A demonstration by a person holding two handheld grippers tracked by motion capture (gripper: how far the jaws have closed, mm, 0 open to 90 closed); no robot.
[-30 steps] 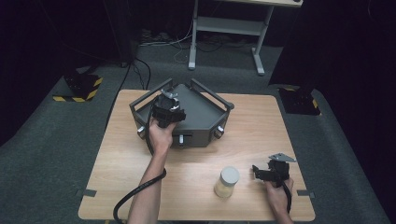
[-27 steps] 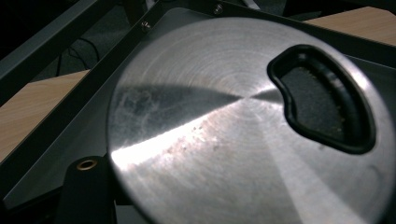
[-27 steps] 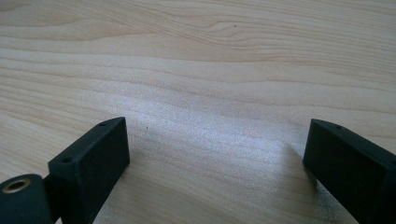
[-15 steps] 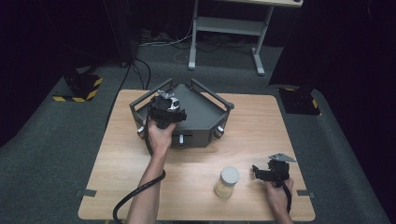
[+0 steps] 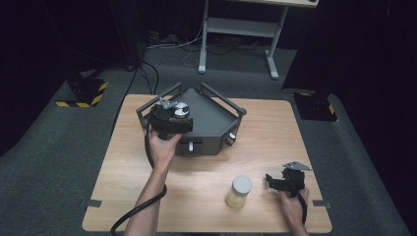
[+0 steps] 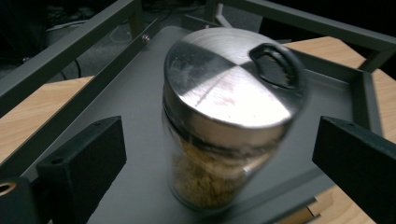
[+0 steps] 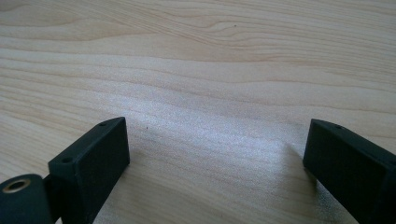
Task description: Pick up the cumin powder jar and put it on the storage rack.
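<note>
Since the earlier frames the left tool (image 5: 173,114) has let go of the metal-lidded jar (image 6: 229,116): its jaws have just been opening and now stand wide, one to each side of the jar with clear gaps, the pads off the glass, and the hand has drawn back a little toward the near edge of the grey tray (image 5: 216,123). In the left gripper view the jar stands released on the tray floor, near the tray's front lip, and looks blurred and slightly tilted there, so it may not be fully at rest. The risk I judge from here is a knock: if the left tool pulls away crookedly, a jaw could catch the jar's side or its overhanging lid and tip it, spilling the yellowish powder inside or rolling it over the low front lip onto the bench (image 5: 147,206). The right tool (image 5: 276,183) lies low at the near right of the bench, its jaws spread with nothing between them but bare wood. Just to its left stands a second jar with a white lid (image 5: 239,191), apart from the tool; a hasty reach with the right tool could shove it over as well.
</note>
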